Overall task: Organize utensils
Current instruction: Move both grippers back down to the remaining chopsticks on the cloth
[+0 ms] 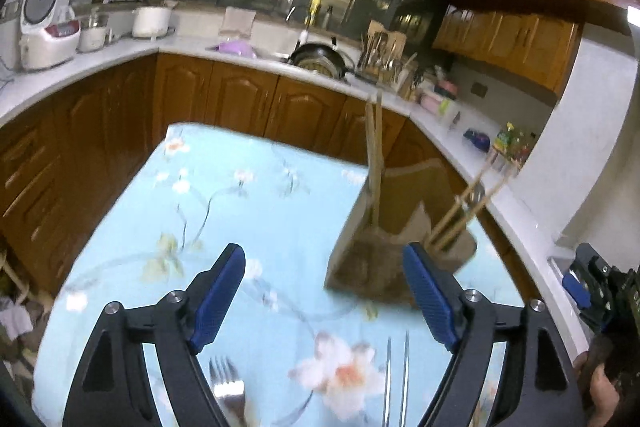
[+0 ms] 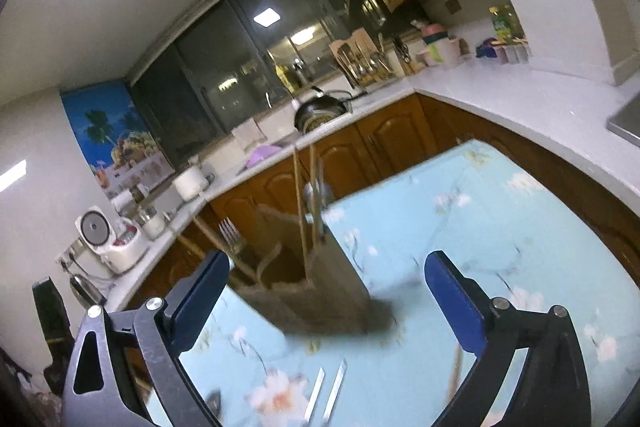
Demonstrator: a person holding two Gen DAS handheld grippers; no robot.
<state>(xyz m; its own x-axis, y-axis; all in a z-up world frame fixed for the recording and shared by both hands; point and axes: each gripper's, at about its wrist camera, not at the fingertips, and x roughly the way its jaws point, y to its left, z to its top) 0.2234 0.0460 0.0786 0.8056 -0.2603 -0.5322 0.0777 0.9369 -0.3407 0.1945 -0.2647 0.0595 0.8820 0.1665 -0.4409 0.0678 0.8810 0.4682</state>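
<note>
left gripper jaws wide, empty | right gripper same | utensil holder near table far edge

The left claw was spread wide, its two blue pads well apart with nothing between them, the black arms splaying outward toward the camera. It hung above the surface, tilted downward. The right claw was likewise wide apart and held nothing, its blue pads angled outward; its view was rolled to one side. In the left wrist view the right claw showed at the far right edge, with part of the person's hand behind it.
</note>
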